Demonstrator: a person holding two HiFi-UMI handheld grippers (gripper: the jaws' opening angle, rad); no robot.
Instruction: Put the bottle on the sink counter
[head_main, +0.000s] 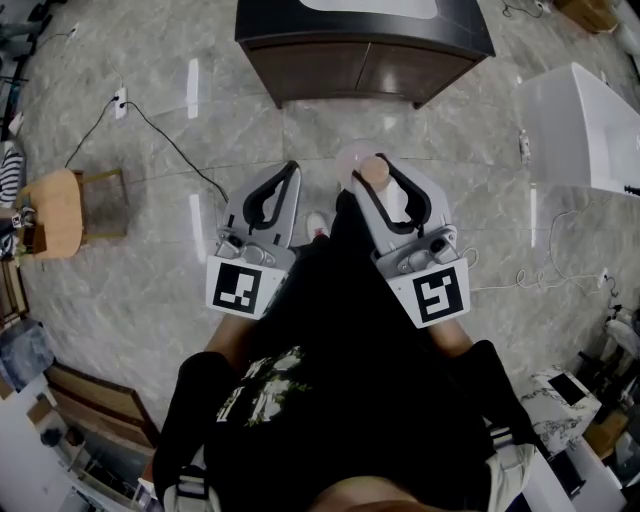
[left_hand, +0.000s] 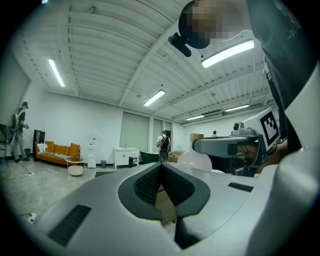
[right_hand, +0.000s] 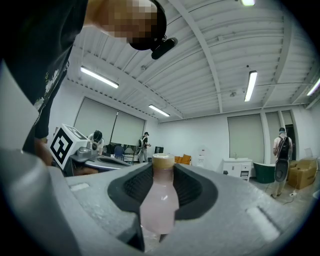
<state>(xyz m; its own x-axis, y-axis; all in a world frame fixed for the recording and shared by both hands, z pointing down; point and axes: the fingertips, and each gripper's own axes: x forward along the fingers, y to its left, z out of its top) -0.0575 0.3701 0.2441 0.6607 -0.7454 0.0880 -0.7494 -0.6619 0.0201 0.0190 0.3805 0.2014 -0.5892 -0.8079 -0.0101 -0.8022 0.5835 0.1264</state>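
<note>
Bottle in the right gripper, well apart from the dark counter.

Head view: the person holds both grippers level over the marble floor (head_main: 120, 300). The left gripper (head_main: 291, 167) has its fingers brought together at the tips with nothing between them. The right gripper (head_main: 388, 162) clasps the pale bottle (head_main: 373, 172), whose tan cap faces up at the camera. The dark-fronted counter (head_main: 350, 70) stands ahead, clear of both. Left gripper view: the fingers (left_hand: 150, 182) meet in a closed point and are empty; the bottle's rounded body shows just beside them on the right. Right gripper view: the fingers (right_hand: 192, 187) press on the neck of the pinkish bottle from both sides, and it stands upright between them.
</note>
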